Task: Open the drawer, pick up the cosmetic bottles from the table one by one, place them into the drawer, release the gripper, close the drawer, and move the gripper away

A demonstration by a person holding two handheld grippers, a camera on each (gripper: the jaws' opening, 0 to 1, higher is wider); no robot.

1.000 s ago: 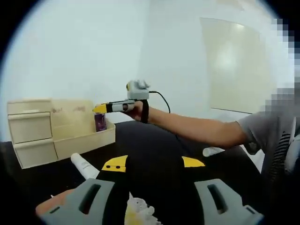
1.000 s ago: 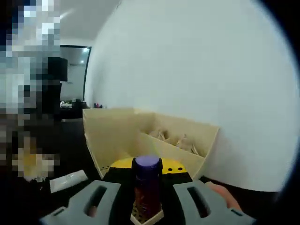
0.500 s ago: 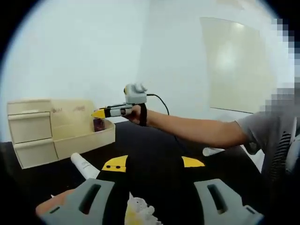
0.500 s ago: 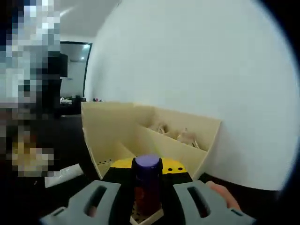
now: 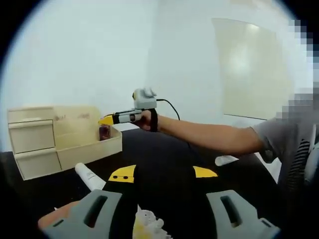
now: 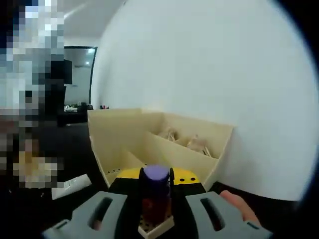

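One cosmetic bottle [image 6: 155,201], dark-bodied with a purple cap [image 6: 155,174], clamped upright in the right tongs [image 6: 155,211] at lower centre of the right gripper view. Jaws closed on the body below the cap. Open beige drawer [image 6: 164,142] directly ahead, partitioned inside, with some pale crumpled items in the far compartments. Seen from the left gripper view, at centre left of frame: bottle already low inside the drawer, against the near wall, under the yellow tong tips. Cannot tell whether its base is touching the drawer floor.

Handling, as a judgement: small, rigid, probably light; smooth sides likely slippery; narrow base, so apt to topple if let go tilted or too high. Best hold is mid-body, as at present, not on the cap, which could turn or pull off. Release advised only once seated and upright.

Left tongs [image 5: 164,211] at bottom of the left gripper view, spread wide, gripping nothing, low over the black worktop [image 5: 164,154]. Small white-and-yellow object at bottom edge between the jaws, not identifiable.

Remaining on the worktop: white tube [image 5: 85,175] at lower left, near the drawer; second white tube [image 5: 227,160] at right, well apart. Drawer not yet closed.
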